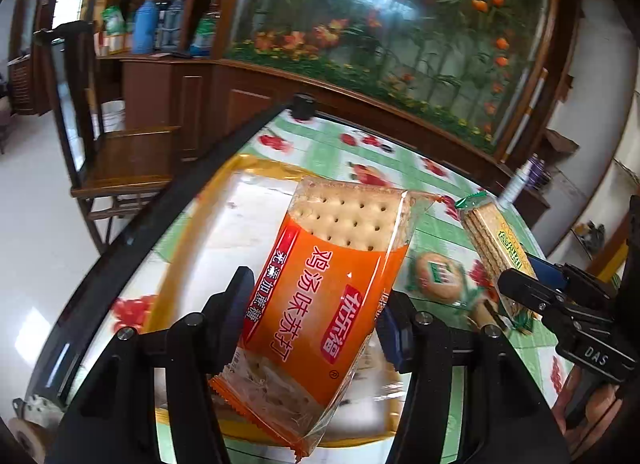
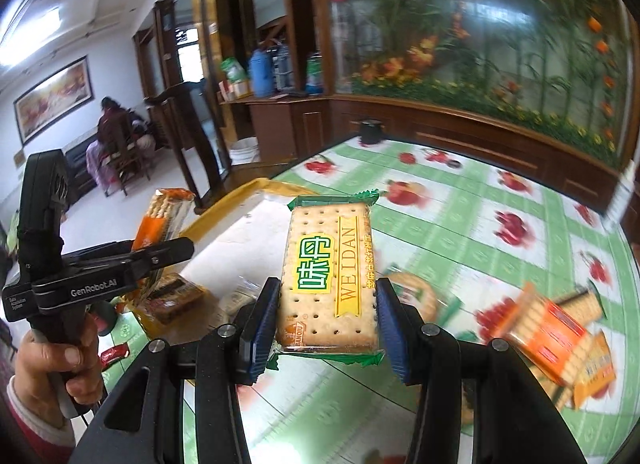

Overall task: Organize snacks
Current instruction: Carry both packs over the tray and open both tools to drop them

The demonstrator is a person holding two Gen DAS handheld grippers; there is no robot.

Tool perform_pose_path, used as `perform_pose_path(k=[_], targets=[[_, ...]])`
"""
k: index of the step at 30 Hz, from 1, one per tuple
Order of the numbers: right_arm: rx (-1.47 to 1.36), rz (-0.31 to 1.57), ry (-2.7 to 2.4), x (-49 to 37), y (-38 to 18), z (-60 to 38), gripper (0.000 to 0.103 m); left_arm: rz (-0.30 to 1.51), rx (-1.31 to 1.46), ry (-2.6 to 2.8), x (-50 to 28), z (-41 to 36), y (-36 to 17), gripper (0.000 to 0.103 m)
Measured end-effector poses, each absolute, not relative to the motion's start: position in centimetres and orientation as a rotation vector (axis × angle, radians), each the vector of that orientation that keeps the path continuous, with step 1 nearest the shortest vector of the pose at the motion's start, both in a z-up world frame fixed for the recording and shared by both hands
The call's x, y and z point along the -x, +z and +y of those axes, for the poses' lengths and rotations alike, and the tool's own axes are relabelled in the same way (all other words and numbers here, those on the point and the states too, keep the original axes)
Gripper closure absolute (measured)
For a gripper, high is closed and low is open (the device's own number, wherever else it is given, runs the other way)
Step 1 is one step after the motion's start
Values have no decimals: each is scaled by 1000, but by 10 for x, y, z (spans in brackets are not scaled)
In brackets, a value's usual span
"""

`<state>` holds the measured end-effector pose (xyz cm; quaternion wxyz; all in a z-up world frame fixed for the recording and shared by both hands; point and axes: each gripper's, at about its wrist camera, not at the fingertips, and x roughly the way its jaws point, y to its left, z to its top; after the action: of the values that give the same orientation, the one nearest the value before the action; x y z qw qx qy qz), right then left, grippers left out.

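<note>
Left gripper [image 1: 312,304]: clenched on the orange cracker packet [image 1: 320,304], held above the yellow-rimmed tray [image 1: 176,264] at the tabletop's left edge.
Right gripper [image 2: 326,316]: grasping the green-trimmed Weidan cracker packet [image 2: 328,276], lifted over the tabletop [image 2: 460,216].
Loose orange packets [image 2: 556,340]: lay blurred toward the tabletop's right edge.
Far corner: a black cylinder [image 2: 372,130] stood there.

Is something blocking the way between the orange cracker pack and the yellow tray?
Nothing visible does. The left gripper holds the orange cracker pack directly above the yellow tray, whose white floor beneath looks bare.
</note>
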<state>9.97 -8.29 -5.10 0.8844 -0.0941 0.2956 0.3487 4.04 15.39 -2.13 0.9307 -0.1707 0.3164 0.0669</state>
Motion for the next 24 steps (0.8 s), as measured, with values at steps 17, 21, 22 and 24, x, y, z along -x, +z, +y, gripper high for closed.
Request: perform_pose_path(k=[17, 21, 22, 24], targets=[[89, 804, 885, -156, -102, 21, 55, 736, 247, 350, -61, 181, -45, 47], [78, 831, 879, -169, -111, 29, 55, 759, 208, 385, -64, 184, -49, 47], [80, 833, 878, -170, -113, 31, 55, 763, 205, 387, -65, 184, -50, 47], [85, 837, 876, -172, -114, 35, 55, 764, 204, 390, -65, 185, -50, 47]])
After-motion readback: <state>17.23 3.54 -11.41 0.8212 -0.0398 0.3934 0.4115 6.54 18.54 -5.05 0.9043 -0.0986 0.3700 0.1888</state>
